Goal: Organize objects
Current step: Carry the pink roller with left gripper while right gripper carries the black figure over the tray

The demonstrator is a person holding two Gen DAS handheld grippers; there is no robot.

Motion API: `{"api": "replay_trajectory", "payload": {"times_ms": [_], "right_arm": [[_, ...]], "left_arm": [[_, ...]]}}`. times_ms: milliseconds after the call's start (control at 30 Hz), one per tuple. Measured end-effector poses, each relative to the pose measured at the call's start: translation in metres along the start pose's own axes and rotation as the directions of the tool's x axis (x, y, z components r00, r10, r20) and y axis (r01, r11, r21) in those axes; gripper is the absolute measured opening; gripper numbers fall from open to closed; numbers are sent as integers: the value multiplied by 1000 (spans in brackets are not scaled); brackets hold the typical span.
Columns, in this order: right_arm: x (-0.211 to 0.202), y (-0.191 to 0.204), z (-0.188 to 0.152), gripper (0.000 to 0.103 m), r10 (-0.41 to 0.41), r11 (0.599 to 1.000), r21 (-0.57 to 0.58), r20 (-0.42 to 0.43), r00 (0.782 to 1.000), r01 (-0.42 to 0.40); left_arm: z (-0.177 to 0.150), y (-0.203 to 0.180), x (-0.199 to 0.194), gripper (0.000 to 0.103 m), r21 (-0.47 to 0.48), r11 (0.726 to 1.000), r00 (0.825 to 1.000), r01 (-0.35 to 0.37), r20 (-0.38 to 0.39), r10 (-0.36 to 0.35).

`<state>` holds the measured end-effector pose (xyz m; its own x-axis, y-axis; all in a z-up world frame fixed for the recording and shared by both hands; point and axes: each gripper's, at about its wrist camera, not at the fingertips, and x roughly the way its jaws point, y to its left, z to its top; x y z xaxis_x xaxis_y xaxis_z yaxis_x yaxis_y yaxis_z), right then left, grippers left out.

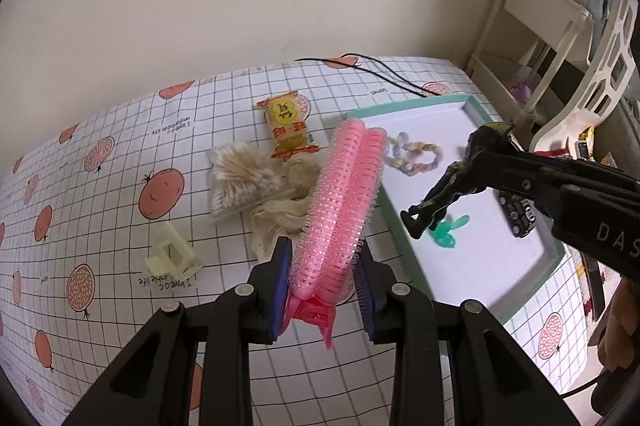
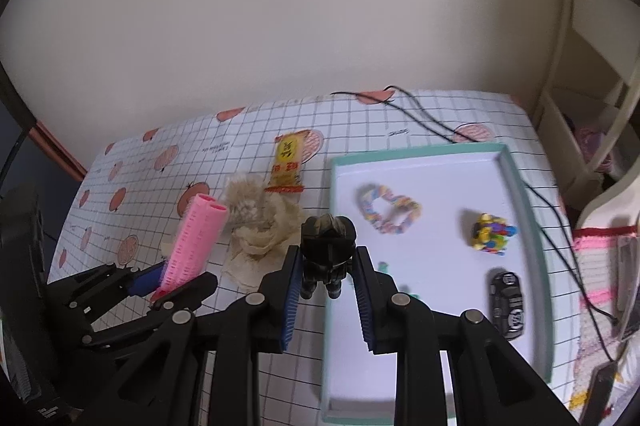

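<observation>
Left gripper [image 1: 324, 266] pinches pink hair-roller clip [image 1: 340, 202] above the tabletop [image 1: 100, 226]; right gripper [image 2: 327, 286] clamps dark action figure [image 2: 328, 250] at tray's [image 2: 516, 178] left edge.

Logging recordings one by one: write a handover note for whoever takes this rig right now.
Left tool: shut on the pink hair roller clip, held above the table.
Right tool: shut on the dark toy figure, near the tray's left edge.
Done: braided ring, colourful bead cluster and toy car lie in the tray.
Left: both held items, snack packet, cotton swabs, cream clip.
</observation>
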<state>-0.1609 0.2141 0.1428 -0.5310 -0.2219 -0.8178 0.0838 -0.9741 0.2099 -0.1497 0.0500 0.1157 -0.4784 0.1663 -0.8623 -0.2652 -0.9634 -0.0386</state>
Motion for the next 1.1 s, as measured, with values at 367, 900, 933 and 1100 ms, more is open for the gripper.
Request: {"api": "replay_trajectory", "payload": {"times_ms": [367,900,933,1100], "right_arm": [[-28,-41,-2,27,-60,997,47,21,998,59],[-45,-106,-18,27,-139,984,110,-31,990,142],[-46,-108,-19,27,-143,983,109,-35,989,146],[-45,-119,-25,27,-151,982,109,-61,987,157]], "left_arm": [[9,-40,-6,31,28,999,999,35,20,-36],[14,-104,12,31,53,995,997,82,-7,-82],[14,-107,13,31,54,995,996,84,-10,-84],[13,-121,22,32,57,994,995,93,-25,-92]]}}
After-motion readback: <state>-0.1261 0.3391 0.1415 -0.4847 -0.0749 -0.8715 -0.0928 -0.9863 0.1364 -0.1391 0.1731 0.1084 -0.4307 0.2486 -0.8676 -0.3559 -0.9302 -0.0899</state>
